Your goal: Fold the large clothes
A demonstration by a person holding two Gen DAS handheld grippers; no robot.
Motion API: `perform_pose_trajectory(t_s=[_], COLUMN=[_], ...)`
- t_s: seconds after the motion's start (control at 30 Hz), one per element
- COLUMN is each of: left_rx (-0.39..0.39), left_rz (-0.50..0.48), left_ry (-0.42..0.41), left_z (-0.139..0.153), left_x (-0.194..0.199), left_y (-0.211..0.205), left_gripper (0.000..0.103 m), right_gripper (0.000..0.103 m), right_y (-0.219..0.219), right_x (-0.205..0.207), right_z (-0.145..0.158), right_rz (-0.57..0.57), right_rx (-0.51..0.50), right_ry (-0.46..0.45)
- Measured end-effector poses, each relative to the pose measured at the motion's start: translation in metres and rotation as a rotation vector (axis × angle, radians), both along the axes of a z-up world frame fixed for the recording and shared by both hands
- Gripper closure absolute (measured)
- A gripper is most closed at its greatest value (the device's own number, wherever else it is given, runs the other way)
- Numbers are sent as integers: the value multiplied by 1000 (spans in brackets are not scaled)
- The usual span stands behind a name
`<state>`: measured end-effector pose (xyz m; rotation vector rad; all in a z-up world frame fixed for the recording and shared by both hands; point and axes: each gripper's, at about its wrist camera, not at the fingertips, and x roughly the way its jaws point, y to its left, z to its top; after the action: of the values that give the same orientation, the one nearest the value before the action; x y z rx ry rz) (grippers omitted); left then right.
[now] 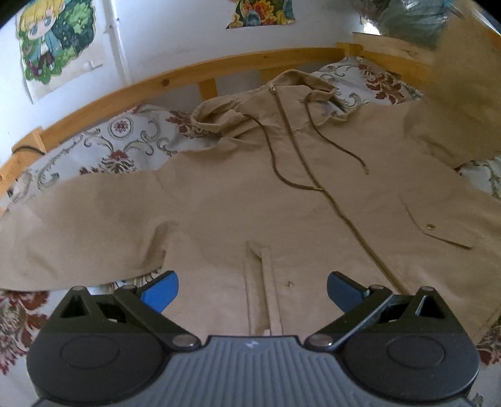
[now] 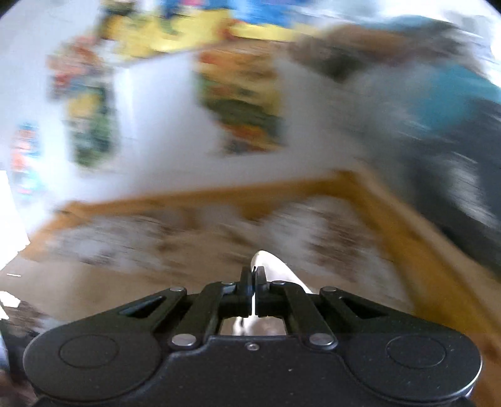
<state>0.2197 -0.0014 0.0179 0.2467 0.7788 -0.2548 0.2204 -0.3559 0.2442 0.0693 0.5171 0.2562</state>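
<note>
A tan hooded jacket lies front up and zipped on a flowered bedsheet, hood at the far side. Its left sleeve stretches out to the left. Its right sleeve is lifted up at the right edge. My left gripper is open and empty, just above the jacket's lower front beside a pocket. In the blurred right wrist view my right gripper is shut on a pale fold of fabric, which looks like part of the jacket.
A wooden bed rail runs along the far side against a white wall with cartoon posters. The rail also shows in the right wrist view. A pile of teal and dark things sits at the far right corner.
</note>
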Motion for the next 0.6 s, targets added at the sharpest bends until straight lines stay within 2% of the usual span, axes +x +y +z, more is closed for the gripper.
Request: perform_pose_trajectory(t_s=[0.1,0.2,0.33,0.43,0.47,0.53,0.6], left_rx=[-30,-45,-47,-29,-20,-12,-19], left_rz=[-12,-10,17,35,41,51,65], left_ry=[11,20,36,29,19,-10,-40], left_z=[-3,-7,-13,-16,-17,-19,-21], left_x=[-2,-4,2,12,17,28,43], left_y=[12,25,44,55,59,61,60], left_gripper=[1,1,1,1,1,1,1], right_gripper=[103,103,101,81,70,58,38], right_y=[62,121,195,223,227,227,212], right_x=[36,78,129,158,161,164,160], right_z=[-2,-26,-92,-149,-165,-193,-214], right_rz=[161,272,341,354,354,374,370], right_rx=[33,22,-19,-13,-14,-6,-13], right_ry=[-7,8,28,85,101,123,114])
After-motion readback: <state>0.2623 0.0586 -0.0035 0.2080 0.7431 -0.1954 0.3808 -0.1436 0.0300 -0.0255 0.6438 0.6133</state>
